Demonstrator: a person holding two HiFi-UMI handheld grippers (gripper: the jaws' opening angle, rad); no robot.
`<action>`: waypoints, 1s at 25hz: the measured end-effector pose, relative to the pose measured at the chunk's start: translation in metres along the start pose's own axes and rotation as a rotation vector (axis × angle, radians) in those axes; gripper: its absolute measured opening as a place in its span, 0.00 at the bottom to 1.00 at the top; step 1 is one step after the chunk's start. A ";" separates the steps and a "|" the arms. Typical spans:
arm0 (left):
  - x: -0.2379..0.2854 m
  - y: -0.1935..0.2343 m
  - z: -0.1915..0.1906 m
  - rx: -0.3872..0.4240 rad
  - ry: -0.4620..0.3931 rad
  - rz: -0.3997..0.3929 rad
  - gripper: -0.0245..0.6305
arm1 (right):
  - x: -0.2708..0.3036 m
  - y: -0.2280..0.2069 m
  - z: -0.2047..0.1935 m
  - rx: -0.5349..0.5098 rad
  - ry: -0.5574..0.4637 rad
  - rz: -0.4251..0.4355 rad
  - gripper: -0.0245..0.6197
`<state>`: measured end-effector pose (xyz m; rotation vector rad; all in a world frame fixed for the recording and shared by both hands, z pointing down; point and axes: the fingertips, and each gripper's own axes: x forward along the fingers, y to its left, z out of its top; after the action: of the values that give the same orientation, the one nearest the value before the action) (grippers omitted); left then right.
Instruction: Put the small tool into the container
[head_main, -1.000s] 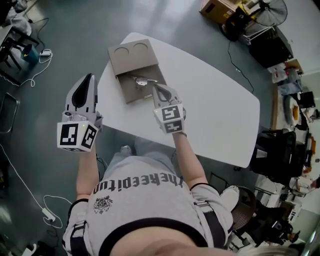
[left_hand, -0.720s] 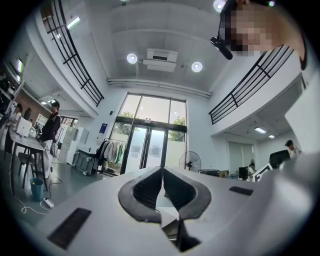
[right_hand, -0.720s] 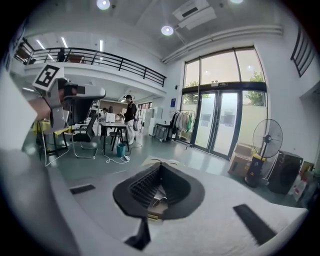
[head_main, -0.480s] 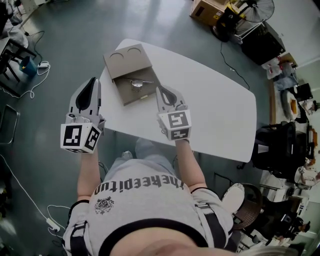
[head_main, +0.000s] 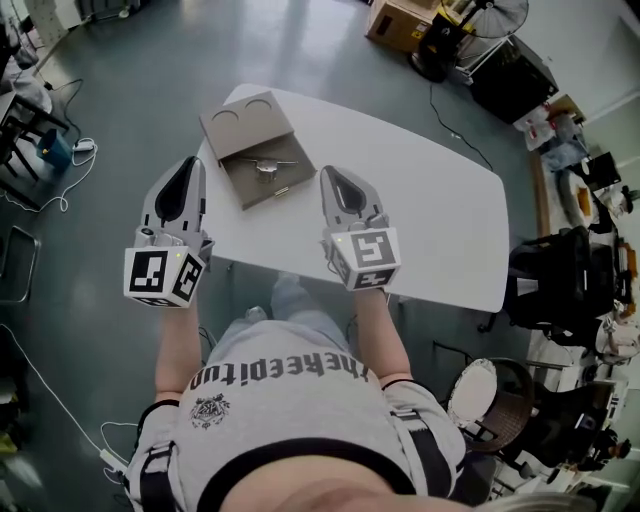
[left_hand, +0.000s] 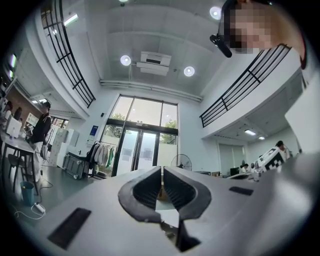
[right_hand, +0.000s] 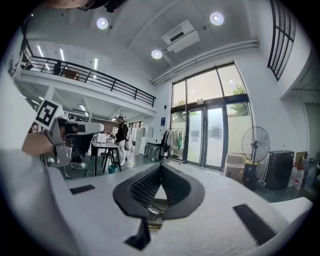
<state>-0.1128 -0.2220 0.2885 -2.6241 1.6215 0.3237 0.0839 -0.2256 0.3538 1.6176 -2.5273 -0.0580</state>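
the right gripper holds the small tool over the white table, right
No: the right gripper is shut and empty, per the right gripper view. The small tool lies in the brown container on the white table, per the head view.

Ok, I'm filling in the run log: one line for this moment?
tool in container on table | left claw shut, empty | right claw shut, empty
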 end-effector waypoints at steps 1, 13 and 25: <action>-0.002 -0.002 0.002 0.000 -0.003 -0.004 0.06 | -0.005 0.001 0.004 0.003 -0.012 -0.005 0.04; -0.028 -0.025 0.016 0.001 -0.029 -0.040 0.06 | -0.060 0.006 0.023 0.036 -0.094 -0.076 0.04; -0.050 -0.043 0.021 0.001 -0.035 -0.059 0.06 | -0.098 0.016 0.030 0.037 -0.156 -0.106 0.04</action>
<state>-0.0991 -0.1555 0.2749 -2.6441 1.5299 0.3637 0.1059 -0.1319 0.3162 1.8282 -2.5662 -0.1555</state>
